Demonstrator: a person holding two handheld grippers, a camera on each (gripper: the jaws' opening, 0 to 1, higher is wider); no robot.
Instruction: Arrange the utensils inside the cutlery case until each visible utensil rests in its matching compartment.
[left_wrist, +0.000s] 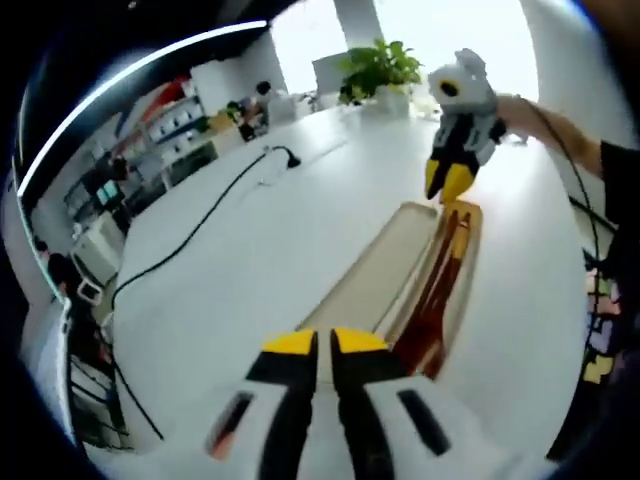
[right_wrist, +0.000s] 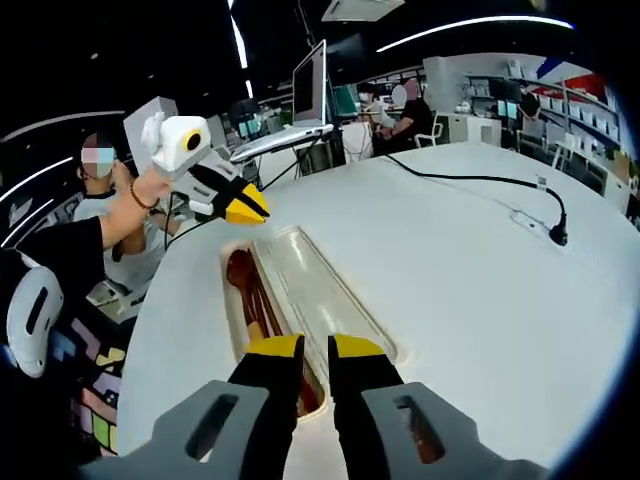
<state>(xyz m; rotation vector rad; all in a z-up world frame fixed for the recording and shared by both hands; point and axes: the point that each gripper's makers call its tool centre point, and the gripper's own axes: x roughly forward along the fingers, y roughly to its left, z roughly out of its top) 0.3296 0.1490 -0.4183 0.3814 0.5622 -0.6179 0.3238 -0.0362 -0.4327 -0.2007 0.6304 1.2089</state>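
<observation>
You have wide bare table (left_wrist: 250, 250) on the cable side of the case (left_wrist: 395, 275); the black cable (left_wrist: 190, 235) curves across that side, well apart from the case. On the case's other long side, the table edge runs close by, so there is little room there.

The case is long and narrow, lying open on the white table. In the right gripper view it shows as two parallel parts: a clear, pale lid or tray (right_wrist: 325, 285) with nothing visible in it, and beside it a trough (right_wrist: 240, 300) holding dark reddish-brown utensils (right_wrist: 255, 300) laid lengthwise. You cannot tell from these views how many pieces there are or what kind each is.

Your left gripper (left_wrist: 325, 345) sits at one end of the case, its yellow tips almost together with only a thin gap, nothing held. Your right gripper (right_wrist: 315, 350) sits at the opposite end, tips a little apart, also holding nothing.

In the left gripper view, the right gripper (left_wrist: 450, 180) hangs above the far end of the case, with a potted plant (left_wrist: 380, 68) at the far end of the table. The right gripper view shows instead the left gripper (right_wrist: 245, 208) over the far end, a monitor (right_wrist: 310, 85) beyond the table, and the cable's plug (right_wrist: 558, 235).
</observation>
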